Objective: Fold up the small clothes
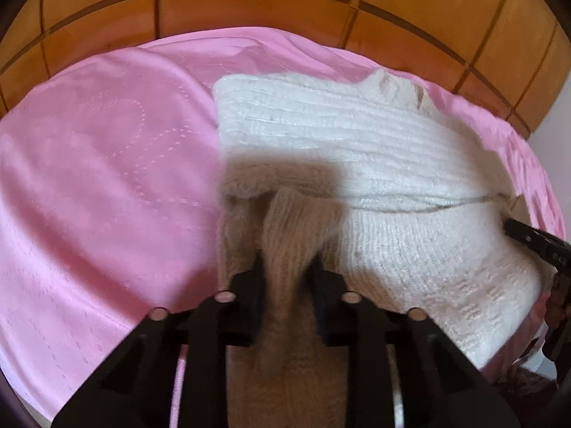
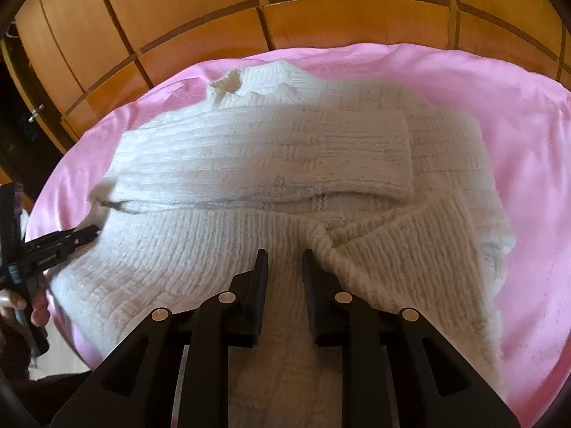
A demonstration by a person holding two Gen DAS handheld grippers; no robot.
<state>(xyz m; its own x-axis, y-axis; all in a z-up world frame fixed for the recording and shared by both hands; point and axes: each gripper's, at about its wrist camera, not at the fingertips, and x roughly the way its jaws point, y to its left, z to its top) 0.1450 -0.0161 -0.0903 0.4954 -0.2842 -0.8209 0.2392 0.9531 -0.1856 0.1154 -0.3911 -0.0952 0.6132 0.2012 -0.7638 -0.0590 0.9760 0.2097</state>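
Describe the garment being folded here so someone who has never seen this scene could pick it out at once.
Below the wooden panelled wall lies a pink sheet. On it lies the white knitted sweater, chunky and ribbed, its collar toward the wall. It is the only garment on the smooth pink cloth.

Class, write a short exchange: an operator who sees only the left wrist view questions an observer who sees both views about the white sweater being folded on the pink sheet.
Operator: I see only the tip of the right gripper at my picture's edge. How do its jaws stand?
Observer: The right gripper has its jaws slightly apart over the hem of the sweater, with the knit lying flat in the gap.
Operator: Is the hem smooth beyond it?
Observer: No. It bunches into a twist just past the right-hand finger.
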